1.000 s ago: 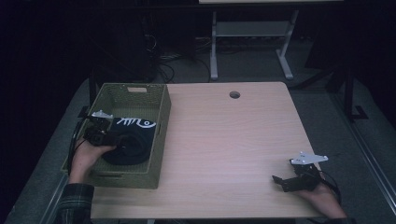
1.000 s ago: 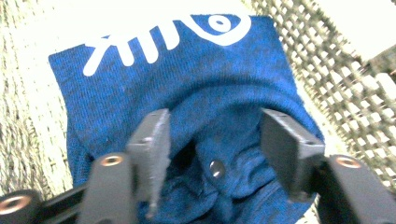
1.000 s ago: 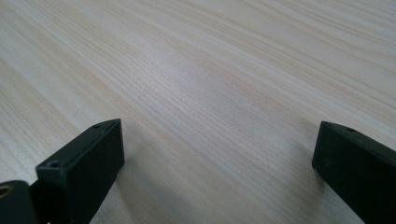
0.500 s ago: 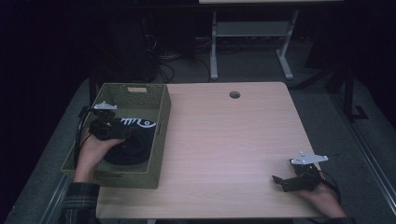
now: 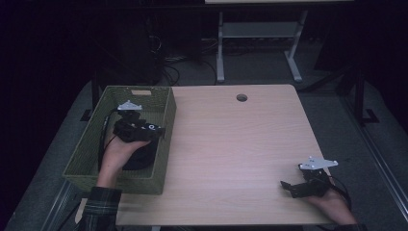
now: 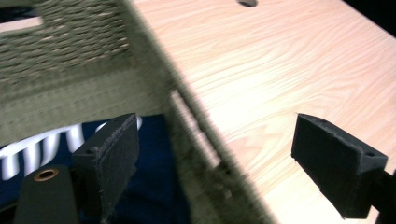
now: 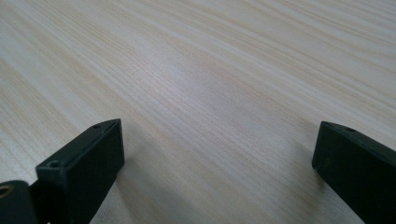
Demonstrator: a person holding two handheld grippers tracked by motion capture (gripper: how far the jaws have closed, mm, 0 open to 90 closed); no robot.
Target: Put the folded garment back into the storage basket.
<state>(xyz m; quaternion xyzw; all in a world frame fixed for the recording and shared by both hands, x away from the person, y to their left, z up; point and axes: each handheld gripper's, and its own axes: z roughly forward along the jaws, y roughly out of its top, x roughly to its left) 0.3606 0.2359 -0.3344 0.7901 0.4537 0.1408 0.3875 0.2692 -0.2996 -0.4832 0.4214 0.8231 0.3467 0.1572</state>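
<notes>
Green woven basket (image 5: 89, 159) sits at the left of the high view, its right wall on the light wood table (image 5: 240, 144). Left gripper (image 5: 159, 130) hovers over that right wall, jaws spread wide and empty; in the left gripper view one jaw hangs inside the basket and the other out over bare wood, so the rim runs between them. Dark navy cloth with white print (image 6: 154, 163) lies on the basket floor, lower left of that view, just below the inside jaw, not touched as far as I can tell. Likely the gripper straddles the wall while moving in or out of the basket; can't tell which.

Right gripper (image 5: 287, 187) rests low at the lower right of the high view, near the table's front edge, jaws released, nothing between them, bare wood ahead in the right gripper view.

Room: centre of the table is free, cable hole (image 5: 241, 97) at upper centre. Basket walls are tall, so the lift must clear the rim.
</notes>
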